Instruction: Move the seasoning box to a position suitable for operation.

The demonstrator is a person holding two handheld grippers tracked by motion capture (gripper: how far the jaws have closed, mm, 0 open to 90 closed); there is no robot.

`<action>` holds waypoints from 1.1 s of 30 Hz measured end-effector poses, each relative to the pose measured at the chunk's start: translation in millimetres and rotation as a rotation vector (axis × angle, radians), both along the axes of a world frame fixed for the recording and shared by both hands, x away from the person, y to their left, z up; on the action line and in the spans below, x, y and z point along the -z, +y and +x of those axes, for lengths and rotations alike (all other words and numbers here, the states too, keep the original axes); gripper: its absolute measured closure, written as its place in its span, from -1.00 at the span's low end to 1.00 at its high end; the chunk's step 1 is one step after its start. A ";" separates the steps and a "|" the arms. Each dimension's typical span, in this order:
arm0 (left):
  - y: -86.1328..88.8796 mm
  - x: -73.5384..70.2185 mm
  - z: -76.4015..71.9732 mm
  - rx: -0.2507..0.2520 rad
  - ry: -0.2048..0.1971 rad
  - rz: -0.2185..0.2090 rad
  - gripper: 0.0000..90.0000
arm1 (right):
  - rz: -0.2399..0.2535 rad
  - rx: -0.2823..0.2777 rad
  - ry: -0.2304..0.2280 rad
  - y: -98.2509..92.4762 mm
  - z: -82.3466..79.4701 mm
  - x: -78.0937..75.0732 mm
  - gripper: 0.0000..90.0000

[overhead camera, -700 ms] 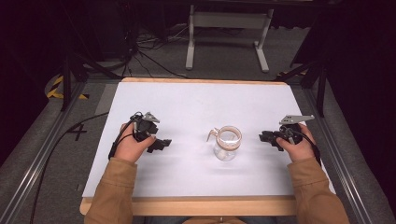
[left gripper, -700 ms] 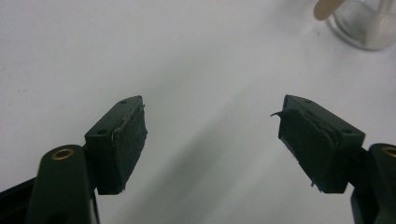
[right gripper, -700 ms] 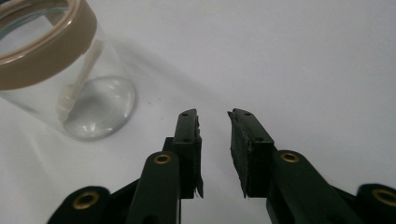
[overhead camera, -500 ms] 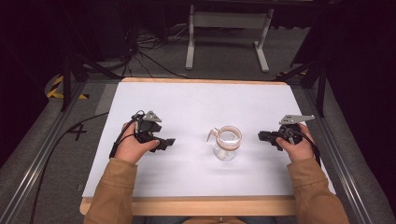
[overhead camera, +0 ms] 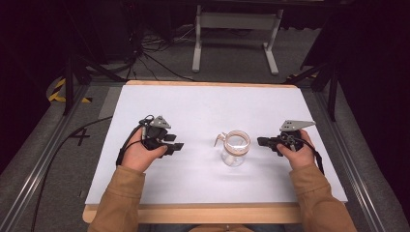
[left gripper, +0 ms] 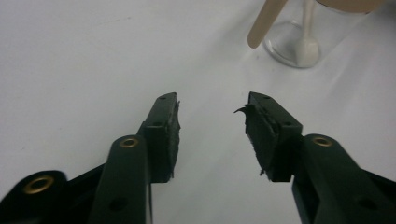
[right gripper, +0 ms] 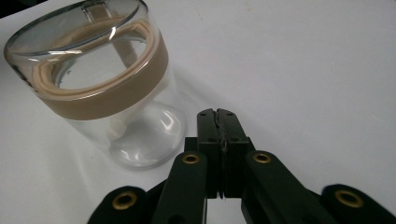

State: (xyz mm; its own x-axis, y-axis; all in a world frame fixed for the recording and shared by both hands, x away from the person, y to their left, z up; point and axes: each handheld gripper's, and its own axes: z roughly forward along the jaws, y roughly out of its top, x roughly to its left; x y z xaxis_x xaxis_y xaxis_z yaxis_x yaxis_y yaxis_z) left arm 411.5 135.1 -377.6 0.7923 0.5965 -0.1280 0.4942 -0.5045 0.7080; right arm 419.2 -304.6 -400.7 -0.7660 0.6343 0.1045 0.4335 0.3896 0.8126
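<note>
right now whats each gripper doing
left gripper: jaws open, nothing between them
right gripper: jaws shut, empty, beside the glass jar

The clear glass jar near the black right gripper has a beige band, perhaps rubber; the table cover is plain white.

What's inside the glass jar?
The glass jar looks empty: its clear wall shows just the white table beneath. A tan band wraps its rim, hiding that strip of the inside. A tan tab sticks out sideways.
</note>
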 end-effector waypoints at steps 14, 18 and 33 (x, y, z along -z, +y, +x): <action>-20.8 5.3 -12.8 0.020 -0.043 -0.019 0.99 | -0.012 -0.056 -0.002 23.0 13.6 16.2 1.00; -21.1 6.8 -12.5 0.021 -0.036 -0.030 0.99 | -0.021 -0.059 -0.008 27.5 15.2 19.3 1.00; -19.9 8.5 -9.4 -0.002 -0.047 -0.010 0.97 | -0.050 -0.099 0.006 36.5 11.2 20.7 1.00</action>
